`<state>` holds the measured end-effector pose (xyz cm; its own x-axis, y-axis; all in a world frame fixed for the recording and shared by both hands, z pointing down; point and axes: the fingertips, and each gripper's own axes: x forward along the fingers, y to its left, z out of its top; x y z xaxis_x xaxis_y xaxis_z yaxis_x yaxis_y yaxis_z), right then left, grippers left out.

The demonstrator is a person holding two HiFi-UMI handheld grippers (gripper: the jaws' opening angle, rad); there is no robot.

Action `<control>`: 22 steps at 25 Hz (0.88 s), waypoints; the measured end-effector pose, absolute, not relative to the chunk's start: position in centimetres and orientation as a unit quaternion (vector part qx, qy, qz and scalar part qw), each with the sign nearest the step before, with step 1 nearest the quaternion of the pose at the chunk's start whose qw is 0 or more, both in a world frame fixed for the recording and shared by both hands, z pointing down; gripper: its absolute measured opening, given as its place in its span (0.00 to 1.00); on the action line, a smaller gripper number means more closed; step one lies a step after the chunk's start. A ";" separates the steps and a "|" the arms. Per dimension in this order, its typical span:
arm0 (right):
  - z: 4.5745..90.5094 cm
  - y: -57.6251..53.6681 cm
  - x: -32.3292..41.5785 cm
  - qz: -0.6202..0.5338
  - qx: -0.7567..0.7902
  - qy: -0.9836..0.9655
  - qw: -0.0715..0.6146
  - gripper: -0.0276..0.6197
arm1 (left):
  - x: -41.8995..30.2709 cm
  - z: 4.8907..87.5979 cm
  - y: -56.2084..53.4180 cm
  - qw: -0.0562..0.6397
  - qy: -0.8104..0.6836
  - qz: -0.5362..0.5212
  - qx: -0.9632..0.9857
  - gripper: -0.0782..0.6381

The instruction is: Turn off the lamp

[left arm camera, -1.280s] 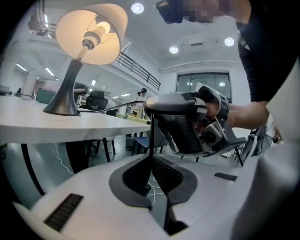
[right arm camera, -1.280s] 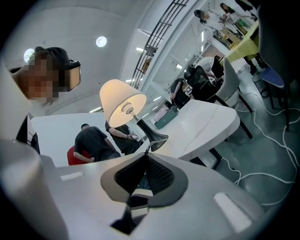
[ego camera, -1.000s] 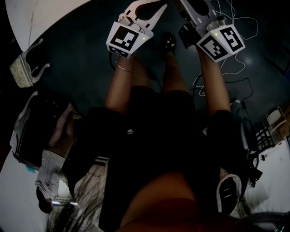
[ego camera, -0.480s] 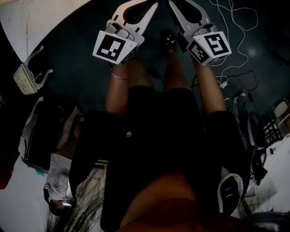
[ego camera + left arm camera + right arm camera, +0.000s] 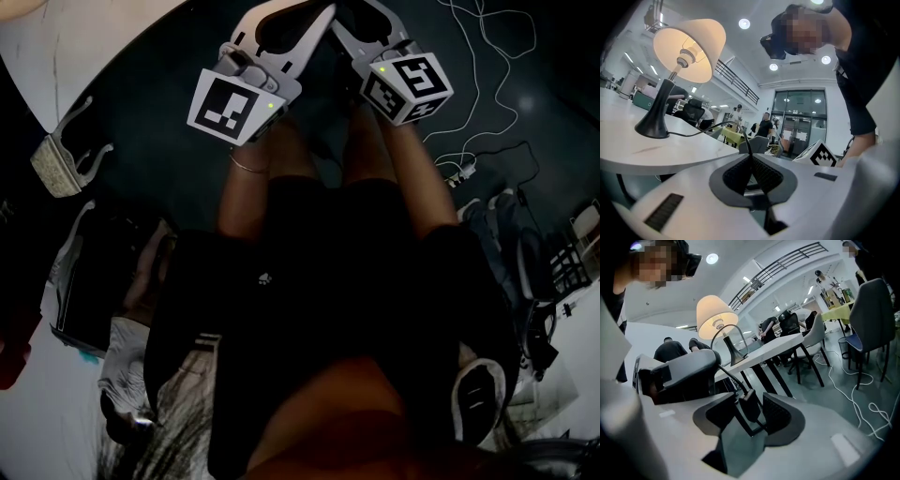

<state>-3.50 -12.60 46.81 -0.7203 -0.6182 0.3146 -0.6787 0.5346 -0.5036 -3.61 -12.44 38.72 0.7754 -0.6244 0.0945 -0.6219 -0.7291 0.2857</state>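
Note:
The lamp (image 5: pixel 689 47) stands lit on a white table (image 5: pixel 670 152), its cream shade glowing above a black cone base; it also shows lit in the right gripper view as lamp (image 5: pixel 717 317). Its black cord (image 5: pixel 717 125) runs from the base into my left gripper (image 5: pixel 750 157), which is shut on it. My right gripper (image 5: pixel 750 409) has just been opening. The cord's black inline switch (image 5: pixel 749 405) sits loose between the pads, with gaps on both sides. In the head view the left gripper (image 5: pixel 319 14) and right gripper (image 5: pixel 349 11) meet tip to tip.
White cables (image 5: pixel 478 56) trail over the dark floor at the right. A white chair (image 5: pixel 61 159) stands at the left by the table edge (image 5: pixel 56 37). More chairs (image 5: pixel 872 319), table legs (image 5: pixel 759 376) and several people fill the room behind.
In the head view my right gripper has shifted left, up against the left gripper's tip, and now covers the shoe seen between them earlier. The left gripper has barely shifted.

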 end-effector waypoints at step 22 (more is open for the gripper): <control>46.9 -12.8 -3.0 0.377 0.347 -0.859 -0.002 0.16 | -4.8 41.4 -11.0 0.140 -0.317 0.036 0.937 0.18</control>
